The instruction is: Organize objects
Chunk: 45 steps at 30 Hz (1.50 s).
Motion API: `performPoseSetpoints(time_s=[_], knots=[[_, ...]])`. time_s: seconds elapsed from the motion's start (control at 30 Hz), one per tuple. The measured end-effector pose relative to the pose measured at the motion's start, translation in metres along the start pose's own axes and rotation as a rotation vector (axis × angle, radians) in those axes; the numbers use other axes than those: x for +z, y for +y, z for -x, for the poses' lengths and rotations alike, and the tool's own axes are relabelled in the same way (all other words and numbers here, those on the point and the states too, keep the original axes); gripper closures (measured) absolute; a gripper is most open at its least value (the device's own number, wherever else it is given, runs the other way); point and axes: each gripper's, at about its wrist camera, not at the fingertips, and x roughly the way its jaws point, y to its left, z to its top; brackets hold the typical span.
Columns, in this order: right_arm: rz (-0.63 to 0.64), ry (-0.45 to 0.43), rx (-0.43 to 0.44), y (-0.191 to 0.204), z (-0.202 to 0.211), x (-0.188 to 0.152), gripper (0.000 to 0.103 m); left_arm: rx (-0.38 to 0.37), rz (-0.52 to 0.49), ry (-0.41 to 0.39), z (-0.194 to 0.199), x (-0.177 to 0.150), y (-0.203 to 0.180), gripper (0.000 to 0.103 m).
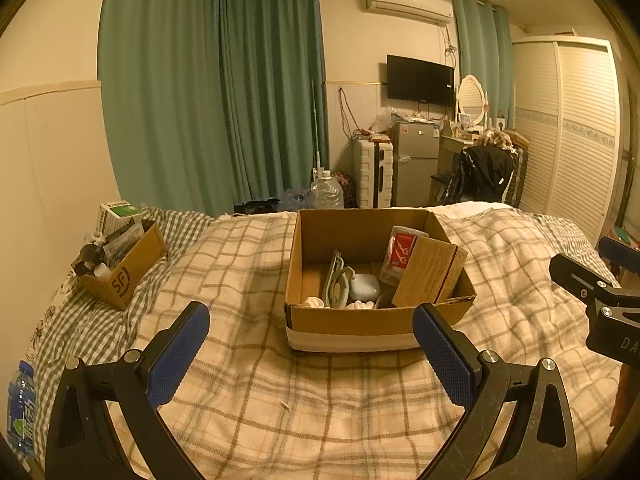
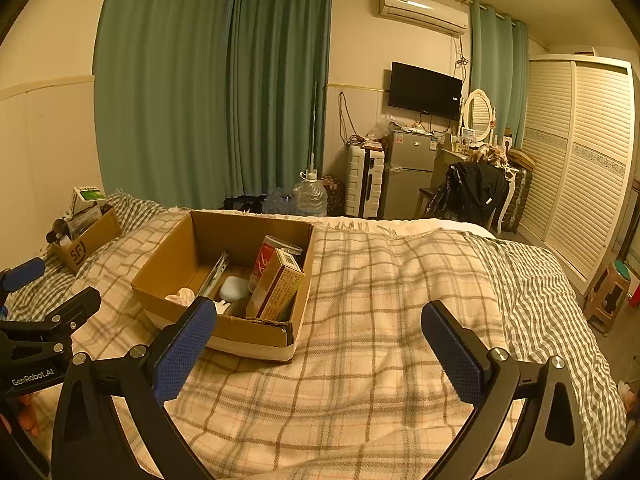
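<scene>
An open cardboard box (image 1: 362, 320) sits on the plaid blanket (image 1: 256, 400); it also shows in the right wrist view (image 2: 160, 264). Inside it are a tan carton (image 1: 430, 272), a red-labelled pouch (image 1: 400, 252), a pale blue case (image 1: 364, 286), a pale green clip-like object (image 1: 336, 280) and white crumpled bits (image 1: 314, 303). My left gripper (image 1: 310, 352) is open and empty, just in front of the box. My right gripper (image 2: 318, 344) is open and empty, to the right of the box over the blanket.
A smaller cardboard box marked SF (image 1: 124, 276) with bottles and packets stands at the bed's left edge by the wall. A water bottle (image 1: 22, 408) lies at the near left. Beyond the bed are a water jug (image 1: 326, 190), suitcase, fridge, chair and wardrobe.
</scene>
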Motion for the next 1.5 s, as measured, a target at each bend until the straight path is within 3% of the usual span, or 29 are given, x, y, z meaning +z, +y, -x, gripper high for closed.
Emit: performPoseSetpoints(time_s=[0.37, 1.5], knots=[[0.006, 0.008, -0.001, 0.0007, -0.0029, -0.0017, 0.0, -0.003, 0.01, 0.03, -0.0025, -0.001, 0.002, 0.0], [0.006, 0.013, 0.0, 0.0016, -0.0025, -0.0026, 0.0, 0.01, 0.0, 0.01, 0.0026, -0.0017, -0.0023, 0.0]])
